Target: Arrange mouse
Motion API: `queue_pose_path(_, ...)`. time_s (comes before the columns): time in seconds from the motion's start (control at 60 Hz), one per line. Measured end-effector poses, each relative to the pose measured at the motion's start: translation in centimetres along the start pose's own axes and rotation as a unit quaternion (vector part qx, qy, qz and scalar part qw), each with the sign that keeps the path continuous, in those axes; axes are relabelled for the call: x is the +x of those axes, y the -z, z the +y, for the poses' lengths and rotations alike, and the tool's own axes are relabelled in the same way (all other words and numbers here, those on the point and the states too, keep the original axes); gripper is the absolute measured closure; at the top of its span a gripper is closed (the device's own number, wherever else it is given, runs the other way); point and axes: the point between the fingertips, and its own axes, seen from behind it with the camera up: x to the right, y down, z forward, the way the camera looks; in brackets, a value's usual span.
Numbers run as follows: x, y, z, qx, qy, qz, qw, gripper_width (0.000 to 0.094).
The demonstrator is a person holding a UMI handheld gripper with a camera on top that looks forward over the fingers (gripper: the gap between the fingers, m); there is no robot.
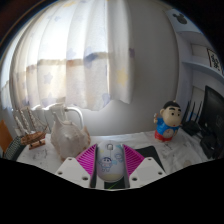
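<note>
A white computer mouse (111, 163) with a small cartoon print on its back sits between my gripper's (111, 160) two fingers. The pink pads (88, 158) press against both of its sides, so the gripper is shut on the mouse. The mouse is held up off the desk, with the window behind it. Its front end is hidden below the fingers.
A clear glass jug (66, 134) stands ahead to the left, next to a rack of small items (28, 130). A cartoon boy figurine (168, 122) stands to the right, beside a dark monitor (212, 118). White curtains (90, 55) hang behind the desk (140, 147).
</note>
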Motion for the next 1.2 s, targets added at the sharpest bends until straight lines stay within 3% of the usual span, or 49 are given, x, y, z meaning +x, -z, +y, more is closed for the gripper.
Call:
queue_pose_path(0.133,6.6,-5.1,2.4,-0.018,0.023,0.018,0.999,0.0562)
queue_pose_path(0.367,9.9,-10.7,11.4,-0.081,0.023,-0.016,0.996,0.0555)
queue_pose_path(0.433,9.6,-10.8,12.9,-0.095,0.008,-0.034,0.995,0.0516)
queue_pose_path(0.483,9.5,-10.8,12.8,-0.088,0.009,-0.043,0.995,0.0413)
queue_pose_path(0.583,10.1,-9.8,12.8,-0.101,0.022,-0.038,0.994,0.0071)
queue_pose_path(0.833,9.7,3.0,8.5,-0.111,0.033,-0.032,0.993,0.0090)
queue_pose_path(1.033,9.8,14.9,9.5,-0.143,0.035,-0.019,0.989,0.0090)
queue_pose_path(1.2,9.9,19.2,10.0,-0.145,0.040,-0.004,0.989,0.0092)
